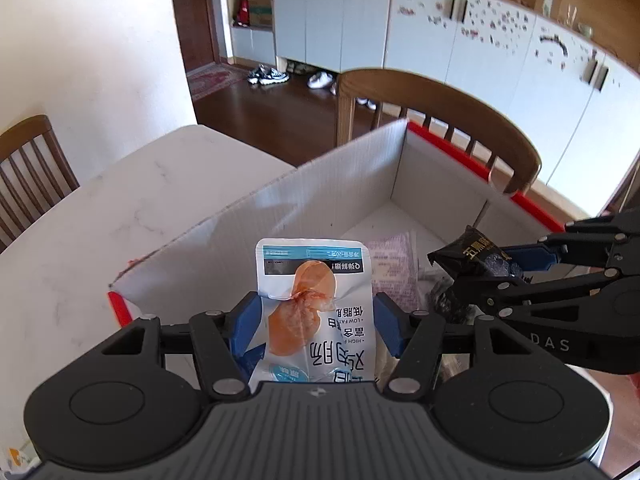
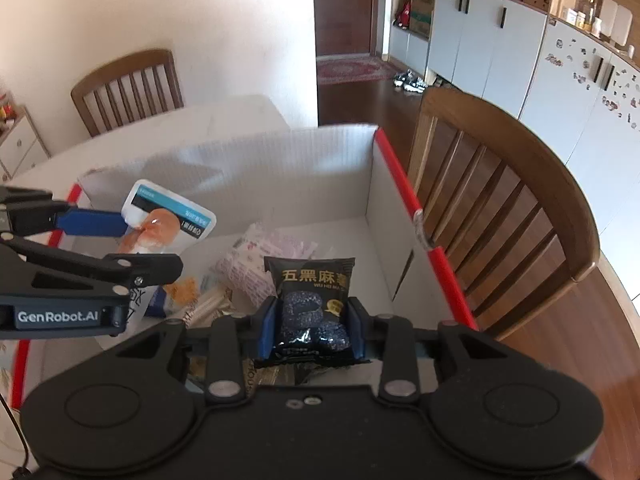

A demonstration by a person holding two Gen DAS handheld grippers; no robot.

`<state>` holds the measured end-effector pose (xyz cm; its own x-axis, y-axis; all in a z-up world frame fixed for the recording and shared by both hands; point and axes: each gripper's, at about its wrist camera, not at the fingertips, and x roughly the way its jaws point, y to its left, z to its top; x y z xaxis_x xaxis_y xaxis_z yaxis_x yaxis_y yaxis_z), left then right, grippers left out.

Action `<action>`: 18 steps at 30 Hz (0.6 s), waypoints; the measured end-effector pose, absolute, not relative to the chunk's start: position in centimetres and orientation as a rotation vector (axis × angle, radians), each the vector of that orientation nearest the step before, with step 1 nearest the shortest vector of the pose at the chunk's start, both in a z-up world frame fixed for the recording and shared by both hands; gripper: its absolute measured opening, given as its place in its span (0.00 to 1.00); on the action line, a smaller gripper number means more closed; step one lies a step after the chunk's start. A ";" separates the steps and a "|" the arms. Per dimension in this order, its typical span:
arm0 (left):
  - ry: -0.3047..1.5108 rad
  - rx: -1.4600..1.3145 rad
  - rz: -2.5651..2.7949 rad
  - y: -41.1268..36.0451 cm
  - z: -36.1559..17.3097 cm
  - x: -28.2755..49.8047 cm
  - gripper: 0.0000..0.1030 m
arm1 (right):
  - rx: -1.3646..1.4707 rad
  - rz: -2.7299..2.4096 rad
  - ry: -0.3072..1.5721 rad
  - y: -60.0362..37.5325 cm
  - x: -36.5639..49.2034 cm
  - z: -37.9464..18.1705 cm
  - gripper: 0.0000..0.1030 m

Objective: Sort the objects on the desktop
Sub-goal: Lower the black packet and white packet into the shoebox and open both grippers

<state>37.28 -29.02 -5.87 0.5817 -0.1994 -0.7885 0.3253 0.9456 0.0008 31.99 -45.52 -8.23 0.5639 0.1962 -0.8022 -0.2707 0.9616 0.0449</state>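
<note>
My left gripper (image 1: pixel 316 320) is shut on a white and teal chicken-breast snack packet (image 1: pixel 316 292) and holds it over the near edge of a white corrugated box with red rims (image 1: pixel 352 168). My right gripper (image 2: pixel 312 320) is shut on a black sesame snack packet (image 2: pixel 312 292) and holds it above the box's inside. In the left wrist view the right gripper (image 1: pixel 516 264) comes in from the right with the black packet (image 1: pixel 468 256). In the right wrist view the left gripper (image 2: pixel 120 224) comes in from the left with the white packet (image 2: pixel 168 216).
Inside the box (image 2: pixel 320 168) lie a pink-printed white packet (image 2: pixel 256 256) and several other snack packets (image 2: pixel 192 300). The box stands on a white marble table (image 1: pixel 120 208). Wooden chairs stand behind the box (image 2: pixel 500 184) and at the table's far side (image 2: pixel 128 88).
</note>
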 end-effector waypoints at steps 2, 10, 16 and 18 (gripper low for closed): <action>0.918 0.151 -0.305 -29.0 -6.3 37.6 0.59 | -0.094 0.275 0.943 -45.4 32.2 -8.7 0.33; 0.966 0.205 -0.289 -29.6 -7.6 38.6 0.59 | -0.108 0.267 0.982 -44.9 32.8 -10.0 0.33; 1.012 0.215 -0.289 -29.6 -8.4 38.9 0.60 | -0.122 0.268 1.003 -44.6 32.9 -10.5 0.34; 1.029 0.205 -0.288 -29.5 -8.6 39.0 0.61 | -0.124 0.267 1.006 -44.6 33.0 -10.6 0.34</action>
<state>38.97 -29.53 -8.62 0.4834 -0.1390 -0.8643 0.3298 0.9435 0.0327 33.00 -44.58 -10.56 0.5062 0.1641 -0.8467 -0.2778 0.9604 0.0201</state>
